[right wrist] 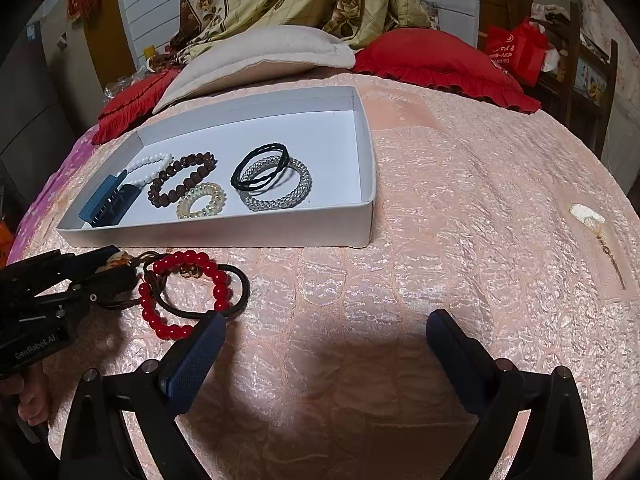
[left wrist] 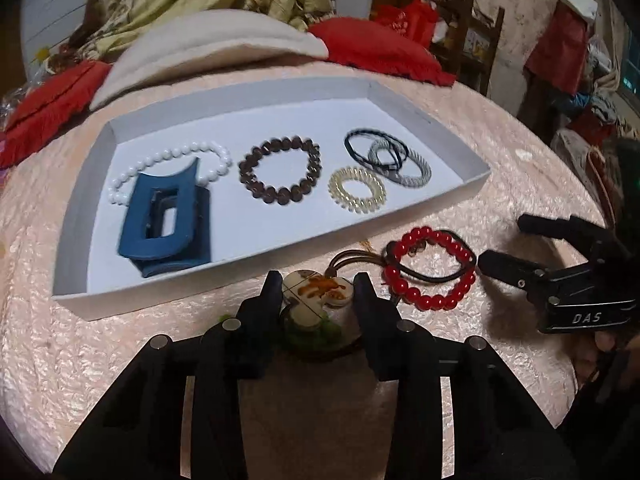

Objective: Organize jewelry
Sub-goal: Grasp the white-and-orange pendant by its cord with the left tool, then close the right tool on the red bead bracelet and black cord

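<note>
A round cream pendant (left wrist: pixel 318 294) with an orange motif is clamped between the two black fingers of the left gripper (left wrist: pixel 318 292), just in front of the near wall of a shallow white tray (left wrist: pixel 280 264) that is laid on a pink textured bedspread (right wrist: pixel 440 220). A dark cord is seen running from the pendant to the right, where it is tangled with a red bead bracelet (left wrist: pixel 430 268) lying on the bedspread beside the tray. Inside the tray, from left to right, a blue hair claw (left wrist: pixel 166 224) (resting partly on a white pearl bracelet (left wrist: pixel 172 168)), a brown bead bracelet (left wrist: pixel 280 170), a clear coil hair tie (left wrist: pixel 356 189) and a few black and silver hair bands (left wrist: pixel 388 158) are set out. The right gripper (right wrist: pixel 326 326) is held low over bare bedspread, its jaws spread wide with nothing between them, its left finger just beside the red bracelet
</note>
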Available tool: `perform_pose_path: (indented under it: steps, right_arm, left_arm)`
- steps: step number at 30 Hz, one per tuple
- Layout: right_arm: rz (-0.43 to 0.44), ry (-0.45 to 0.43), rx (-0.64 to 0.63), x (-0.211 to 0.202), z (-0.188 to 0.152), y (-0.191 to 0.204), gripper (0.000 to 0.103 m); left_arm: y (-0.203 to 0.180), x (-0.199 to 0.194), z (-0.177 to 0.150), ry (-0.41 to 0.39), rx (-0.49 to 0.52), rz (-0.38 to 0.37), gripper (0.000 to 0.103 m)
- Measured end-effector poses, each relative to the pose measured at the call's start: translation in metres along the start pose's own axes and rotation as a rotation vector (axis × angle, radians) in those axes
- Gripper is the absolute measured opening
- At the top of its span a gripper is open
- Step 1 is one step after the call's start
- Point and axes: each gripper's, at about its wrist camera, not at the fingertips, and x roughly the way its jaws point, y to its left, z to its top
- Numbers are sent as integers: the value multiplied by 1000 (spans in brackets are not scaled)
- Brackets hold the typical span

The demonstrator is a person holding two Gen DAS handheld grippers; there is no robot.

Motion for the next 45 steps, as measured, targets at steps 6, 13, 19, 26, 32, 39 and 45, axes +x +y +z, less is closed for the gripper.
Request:
perform_pose_path:
  steps: [6, 13, 19, 26, 32, 39, 45]
  right_arm:
    - [14, -7, 11, -1, 0, -2, 100]
    - [92, -62, -18, -14, -4, 2, 84]
    - [232, -88, -155, -24, -6, 29, 33]
    - [355, -133, -283, -20, 4, 64, 21]
    - [336, 7, -321, 14, 12, 85, 12]
    - [385, -15, -290, 6, 9, 77, 11]
    - [417, 18, -254, 8, 4, 68, 11]
  left_arm:
    - [5, -41, -9, -98, -42, -7, 35]
    - [28, -57, -33, -54, -95, 107, 35]
    - [36, -43, -37, -17, -133, 143, 35]
    - [39, -40, -38, -8, -146, 156, 35]
    - [36, -39, -36, -6, -133, 149, 35]
    - [37, -38, -35, -4, -135, 153, 35]
    - [36, -37, -35, -2, -131, 150, 35]
